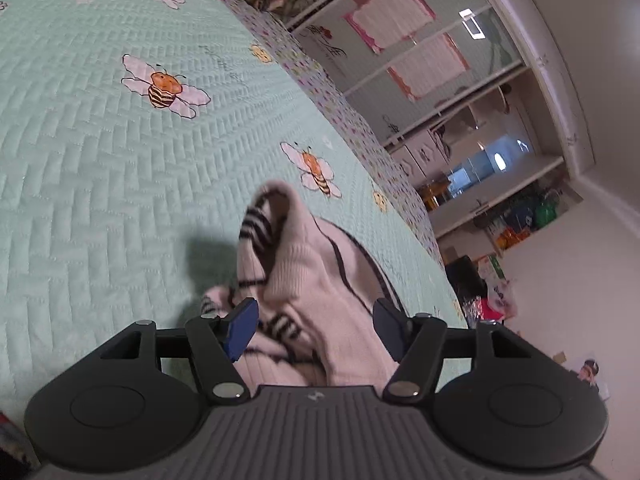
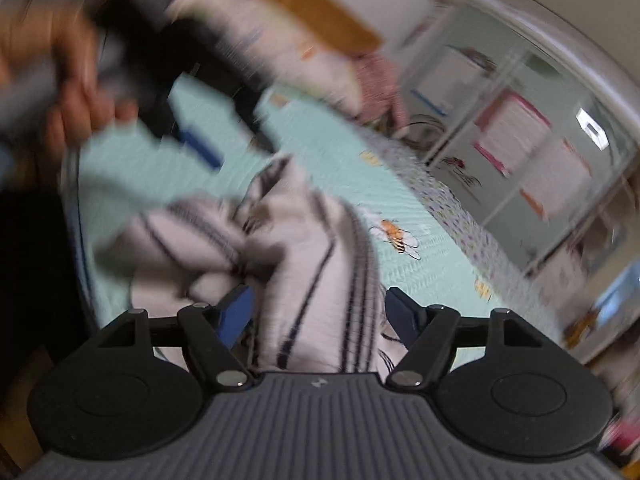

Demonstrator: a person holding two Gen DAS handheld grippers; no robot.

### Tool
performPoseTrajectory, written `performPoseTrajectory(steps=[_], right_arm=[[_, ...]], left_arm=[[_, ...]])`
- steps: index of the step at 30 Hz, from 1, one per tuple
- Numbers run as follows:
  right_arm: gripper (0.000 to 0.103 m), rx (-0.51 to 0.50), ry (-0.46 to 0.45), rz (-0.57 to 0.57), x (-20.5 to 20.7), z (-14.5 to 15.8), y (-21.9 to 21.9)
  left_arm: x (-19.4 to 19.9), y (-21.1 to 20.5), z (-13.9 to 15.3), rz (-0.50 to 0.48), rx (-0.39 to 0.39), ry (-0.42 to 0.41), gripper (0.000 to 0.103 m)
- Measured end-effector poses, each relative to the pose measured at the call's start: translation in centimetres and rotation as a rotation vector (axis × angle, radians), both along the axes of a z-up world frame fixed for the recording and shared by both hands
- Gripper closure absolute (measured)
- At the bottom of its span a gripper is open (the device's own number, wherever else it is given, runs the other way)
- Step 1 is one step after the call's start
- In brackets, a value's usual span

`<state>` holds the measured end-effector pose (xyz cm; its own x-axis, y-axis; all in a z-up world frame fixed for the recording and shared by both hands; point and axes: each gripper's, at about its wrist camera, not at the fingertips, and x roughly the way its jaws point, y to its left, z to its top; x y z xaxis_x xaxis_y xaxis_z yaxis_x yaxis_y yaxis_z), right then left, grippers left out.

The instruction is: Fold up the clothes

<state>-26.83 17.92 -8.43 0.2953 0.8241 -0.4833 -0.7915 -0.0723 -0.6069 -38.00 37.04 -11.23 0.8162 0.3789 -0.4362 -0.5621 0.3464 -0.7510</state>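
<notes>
the striped white garment [image 1: 320,280] lies crumpled on the bee-print bedspread [image 1: 100,168], near its patterned edge, with the left claw [image 1: 316,328] and right claw [image 2: 320,316] both spread wide around bunched folds, pads not pressing, probably so the cloth can settle flat for folding.

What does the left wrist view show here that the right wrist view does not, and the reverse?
Only the left wrist view: a sharp picture of the left tongs standing open around a bunched white knitted garment with dark stripes, and cluttered open shelves beyond the bed.

Only the right wrist view: a blurred hand gripping the other tool at upper left, a brown wooden headboard, and the right tongs, also open with cloth between them.

Both: the striped garment lying crumpled on the mint-green quilted bedspread with bee prints and the glass-fronted wardrobe.
</notes>
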Motion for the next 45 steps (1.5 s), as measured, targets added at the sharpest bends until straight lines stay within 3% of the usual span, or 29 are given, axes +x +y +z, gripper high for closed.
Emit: performPoseTrajectory(steps=[4,6,9,11,12,14,18,21,24,28,33,39,42,44,45], right_arm=[[0.039,-0.053,-0.068,-0.032,-0.6,-1.3,3.2],[0.058,-0.069,-0.066,-0.061,-0.2,-1.5,4.2],[0.077,-0.088,-0.062,-0.101,0.8,-2.3,5.5],[0.082,-0.097,-0.064,-0.117,1.6,-2.6,5.6],[0.09,-0.092,-0.067,-0.12,1.7,-2.5,5.6],[0.093,-0.058,-0.057,-0.132,1.7,-1.8,5.2],[0.094,0.131,0.126,-0.236,4.6,4.0,4.4],[0.094,0.221,0.28,-0.308,8.7,6.7,3.7],[0.094,0.257,0.439,-0.341,12.3,6.5,3.0],[0.094,0.298,0.621,-0.384,15.9,4.6,1.8],[0.093,0.312,0.75,-0.407,18.5,3.1,1.5],[0.093,0.293,0.744,-0.394,19.8,2.5,1.2],[0.093,0.297,0.732,-0.396,20.1,2.2,1.1],[0.093,0.306,0.711,-0.401,20.3,2.0,0.9],[0.093,0.311,0.696,-0.405,20.4,1.8,0.7]], left_arm=[[-0.7,-0.7,0.3,-0.012,-0.008,0.002,0.035],[-1.1,-0.5,-0.2,-0.009,-0.011,0.0,0.035],[-1.8,-0.6,-1.1,-0.01,-0.024,0.006,0.035],[-2.1,-0.9,-1.4,-0.029,-0.017,0.008,0.035],[-2.1,-1.1,-1.5,-0.038,-0.005,0.02,0.035],[-2.0,-1.3,-1.7,-0.053,0.025,0.061,0.035],[-1.4,-0.8,-2.2,-0.069,0.056,0.098,0.035],[-0.1,-0.8,-1.5,-0.062,0.139,0.148,0.035],[1.8,-2.2,0.1,-0.051,0.368,0.287,0.035],[4.7,-3.4,0.4,-0.119,0.632,0.459,0.035],[8.7,-3.9,-0.8,-0.216,0.952,0.736,0.035],[10.7,-3.4,-2.1,-0.394,1.156,0.834,0.035],[11.2,-2.9,-2.4,-0.451,1.192,0.838,0.035],[11.5,-1.5,-2.0,-0.494,1.119,0.794,0.057],[11.8,-0.7,-1.6,-0.512,1.068,0.768,0.094]])
